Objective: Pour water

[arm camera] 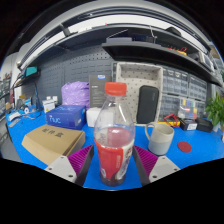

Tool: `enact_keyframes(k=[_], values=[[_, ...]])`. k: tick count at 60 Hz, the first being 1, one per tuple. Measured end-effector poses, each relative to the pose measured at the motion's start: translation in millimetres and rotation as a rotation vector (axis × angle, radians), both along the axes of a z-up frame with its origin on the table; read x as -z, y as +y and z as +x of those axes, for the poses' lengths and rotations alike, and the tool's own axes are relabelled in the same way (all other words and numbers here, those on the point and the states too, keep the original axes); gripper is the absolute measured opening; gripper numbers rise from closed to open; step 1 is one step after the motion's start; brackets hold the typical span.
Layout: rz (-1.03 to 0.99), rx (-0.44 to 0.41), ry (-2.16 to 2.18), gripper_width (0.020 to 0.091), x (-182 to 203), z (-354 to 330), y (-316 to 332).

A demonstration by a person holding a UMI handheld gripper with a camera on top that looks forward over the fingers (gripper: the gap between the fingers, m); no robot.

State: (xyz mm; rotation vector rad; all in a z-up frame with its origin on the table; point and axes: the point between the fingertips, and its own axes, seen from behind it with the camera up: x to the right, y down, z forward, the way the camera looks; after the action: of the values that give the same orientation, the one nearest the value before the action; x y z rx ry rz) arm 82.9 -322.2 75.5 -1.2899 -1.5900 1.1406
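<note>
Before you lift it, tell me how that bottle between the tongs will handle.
The bottle looks like thin clear plastic, so it may flex under the tongs. Red liquid fills only its lower part, so probably light. Tall and narrow, it could tip if nudged.

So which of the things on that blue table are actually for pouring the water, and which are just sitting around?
For the job:
- gripper, fingers closed on the bottle
- bottle with the orange cap
- grey mug, likely the target

Just lying about:
- cardboard box
- blue box
- purple bag
- small red lid
- plant
</note>
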Motion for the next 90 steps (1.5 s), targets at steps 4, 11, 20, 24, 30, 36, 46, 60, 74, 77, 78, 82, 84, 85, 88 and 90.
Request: enact_keyframes(k=[4, 11, 20, 24, 30, 36, 46, 60, 74, 77, 78, 82, 84, 85, 88, 90], values=[[0.0, -0.023, 0.013, 0.0716, 2.8, -7.3, -6.9], [0.002, -0.009, 0.054, 0.0542, -0.7, -14.0, -5.0], [-0.007, -0.037, 0.084, 0.0454, 1.0, -15.9, -4.0], [-0.004, -0.044, 0.086, 0.0389, 0.6, -16.1, -5.0], [-0.029, -0.045, 0.07, 0.0389, 2.7, -15.8, -4.8], [-0.042, -0.074, 0.012, 0.0391, 5.1, -13.7, -10.3], [-0.286, -0.039, -0.092, 0.039, -14.1, -31.7, -19.8], [-0.944, 0.174, -0.238, 0.039, -50.8, -69.1, -8.4], [-1.454, 0.277, -0.348, 0.0389, -63.1, -97.9, 2.0], [-1.527, 0.281, -0.376, 0.0386, -63.9, -102.0, 1.9], [-1.551, 0.28, -0.381, 0.0387, -65.1, -103.4, 2.0], [-1.652, 0.275, -0.411, 0.0386, -71.8, -108.9, 0.4], [-1.692, 0.279, -0.427, 0.0388, -74.7, -113.1, 0.0], [-1.711, 0.282, -0.434, 0.0389, -75.2, -114.4, -0.4], [-1.76, 0.289, -0.459, 0.0386, -76.1, -117.5, -1.2], [-1.796, 0.295, -0.473, 0.0389, -77.3, -119.6, -0.6]])
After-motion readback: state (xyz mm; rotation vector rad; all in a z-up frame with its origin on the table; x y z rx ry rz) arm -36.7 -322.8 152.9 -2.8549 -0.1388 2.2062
